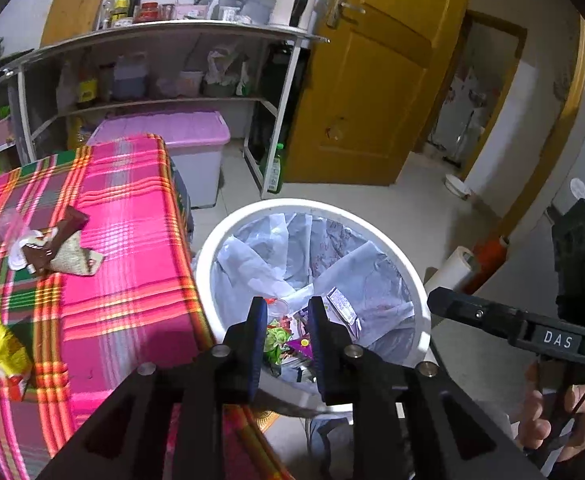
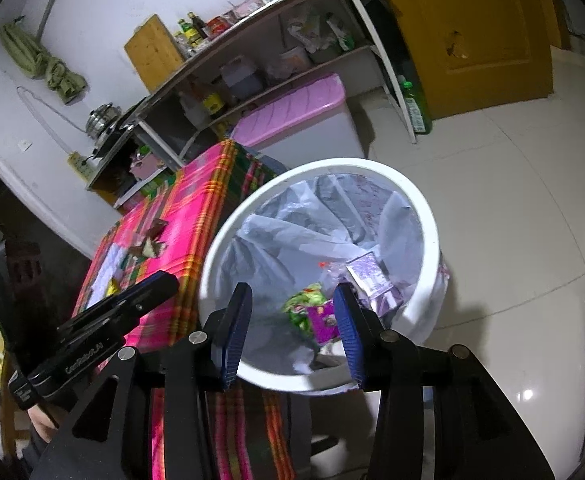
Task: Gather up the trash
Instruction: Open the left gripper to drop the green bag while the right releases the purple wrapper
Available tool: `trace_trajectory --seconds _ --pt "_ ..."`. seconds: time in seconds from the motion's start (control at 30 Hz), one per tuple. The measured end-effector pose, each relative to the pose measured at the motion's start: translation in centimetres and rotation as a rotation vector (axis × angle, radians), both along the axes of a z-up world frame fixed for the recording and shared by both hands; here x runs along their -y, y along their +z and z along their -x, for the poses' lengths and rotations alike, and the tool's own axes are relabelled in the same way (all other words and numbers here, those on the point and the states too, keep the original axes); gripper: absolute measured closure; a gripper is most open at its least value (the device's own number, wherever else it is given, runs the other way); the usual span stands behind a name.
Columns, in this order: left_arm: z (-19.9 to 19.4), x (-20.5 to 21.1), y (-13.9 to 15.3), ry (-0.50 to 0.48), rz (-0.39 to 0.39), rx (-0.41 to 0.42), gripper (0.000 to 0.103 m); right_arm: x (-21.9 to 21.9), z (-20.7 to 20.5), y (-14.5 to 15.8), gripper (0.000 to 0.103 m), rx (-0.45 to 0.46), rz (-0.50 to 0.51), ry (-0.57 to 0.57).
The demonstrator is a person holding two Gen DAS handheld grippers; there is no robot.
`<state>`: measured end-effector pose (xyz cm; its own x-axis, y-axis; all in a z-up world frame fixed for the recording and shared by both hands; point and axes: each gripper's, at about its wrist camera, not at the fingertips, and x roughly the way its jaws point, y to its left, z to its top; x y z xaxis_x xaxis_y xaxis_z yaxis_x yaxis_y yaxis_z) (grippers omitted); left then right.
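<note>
Both tongs, left point(image 1: 283, 334) and right point(image 2: 292, 326), spread and empty over white round liner-bagged bin point(image 1: 423, 334). Crumpled brown foil wrapper point(image 1: 58, 246) on plaid-cloth counter point(image 1: 132, 240): we reckon light, crinkly, slippery; pinch raised fold.

white bin point(image 1: 420, 280), pink plaid tablecloth point(image 1: 124, 240)

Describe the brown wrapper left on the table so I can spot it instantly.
Start at the pink plaid tablecloth beside the white bin. Near its left edge lies a trash cluster; the brown wrapper is long, dark and torn open, unlike the yellow packet nearer the camera.
</note>
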<state>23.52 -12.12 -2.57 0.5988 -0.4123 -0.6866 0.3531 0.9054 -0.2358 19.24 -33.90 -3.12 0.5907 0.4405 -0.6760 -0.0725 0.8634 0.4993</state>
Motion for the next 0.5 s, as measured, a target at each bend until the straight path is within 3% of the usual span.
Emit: trace_trajectory --seconds 0.5 --pt "6.0 -5.4 2.8 0.117 -0.003 0.071 0.082 -5.6 3.5 3.4 0.059 0.118 0.084 0.142"
